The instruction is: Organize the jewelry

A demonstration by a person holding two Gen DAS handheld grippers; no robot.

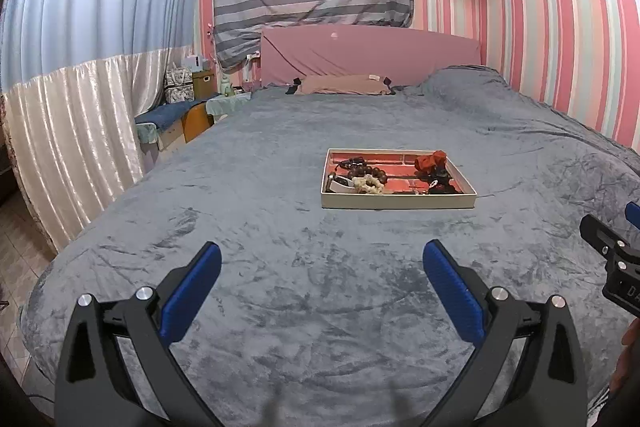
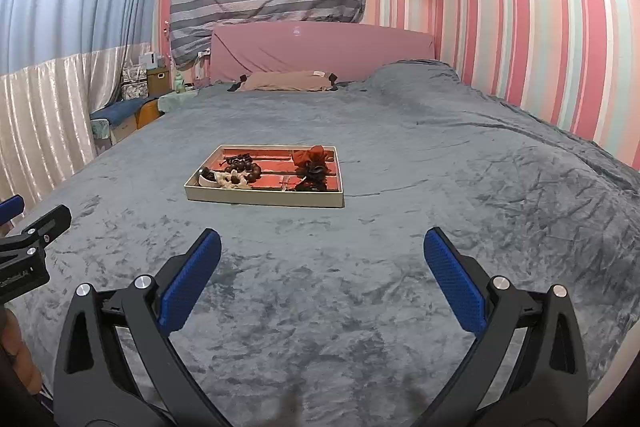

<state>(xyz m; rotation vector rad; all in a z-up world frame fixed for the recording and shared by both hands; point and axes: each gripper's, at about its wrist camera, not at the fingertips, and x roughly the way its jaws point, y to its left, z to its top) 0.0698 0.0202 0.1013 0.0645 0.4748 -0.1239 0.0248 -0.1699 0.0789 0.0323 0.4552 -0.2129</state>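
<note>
A shallow cream tray [image 1: 396,201] [image 2: 264,199] with a red lining lies on the grey bed cover, well ahead of both grippers. Inside it are a dark brown bead bracelet [image 1: 366,171] [image 2: 244,171], a pale cream bracelet [image 1: 369,184] [image 2: 232,181], a red fabric flower [image 1: 430,160] [image 2: 313,155] and some dark pieces beside it. My left gripper [image 1: 322,277] hovers open over the bed, nothing between its blue pads. My right gripper [image 2: 322,267] is likewise open and empty. The left view catches the right gripper [image 1: 616,247] at its edge, and the left gripper [image 2: 28,239] shows in the right view.
The grey plush cover [image 1: 280,287] spreads across the bed. A pink headboard [image 1: 368,51] and a tan pillow [image 1: 344,85] sit at the far end. A curtain [image 1: 80,107] and bedside clutter stand at left; a striped pink wall [image 1: 560,67] runs along the right.
</note>
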